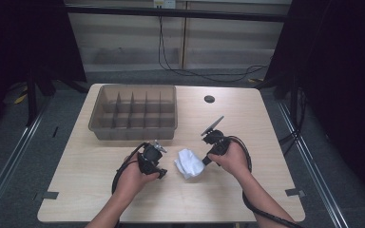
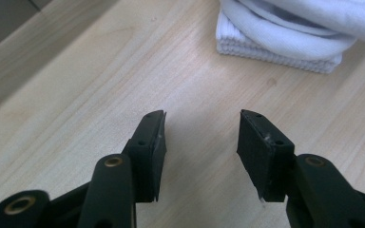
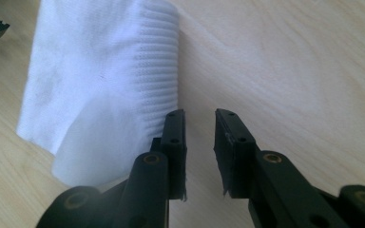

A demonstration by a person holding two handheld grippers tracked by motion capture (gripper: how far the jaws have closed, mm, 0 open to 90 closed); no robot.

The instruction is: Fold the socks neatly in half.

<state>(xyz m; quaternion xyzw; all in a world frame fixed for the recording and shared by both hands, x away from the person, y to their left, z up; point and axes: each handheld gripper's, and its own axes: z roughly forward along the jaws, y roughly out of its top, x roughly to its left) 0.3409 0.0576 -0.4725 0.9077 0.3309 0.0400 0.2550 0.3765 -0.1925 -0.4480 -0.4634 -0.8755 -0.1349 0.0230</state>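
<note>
Left tongs point(image 2: 202, 130): jaws apart, nothing between, just left of the folded white knit cloth point(image 1: 189, 162). Right tongs point(image 3: 199, 126): narrow gap, nothing between, at cloth's right edge, one jaw beside the ribbed hem. Cloth flat on the pale wooden desk point(image 1: 266, 123), near side of the translucent brown divided plastic bin point(image 1: 134, 112).

In the left gripper view, the left gripper point(image 2: 202, 124) points down at the light wooden tabletop point(image 2: 100, 85). Its two black jaws stand apart, with only bare wood between them. A folded white cloth point(image 2: 285, 35) lies on the tabletop beyond the gripper, toward the upper right, near the jaw tips but not touching them. The ribbed edge of the cloth faces the gripper. Far from the cloth, at the upper left, the edge of the tabletop runs diagonally.
</note>
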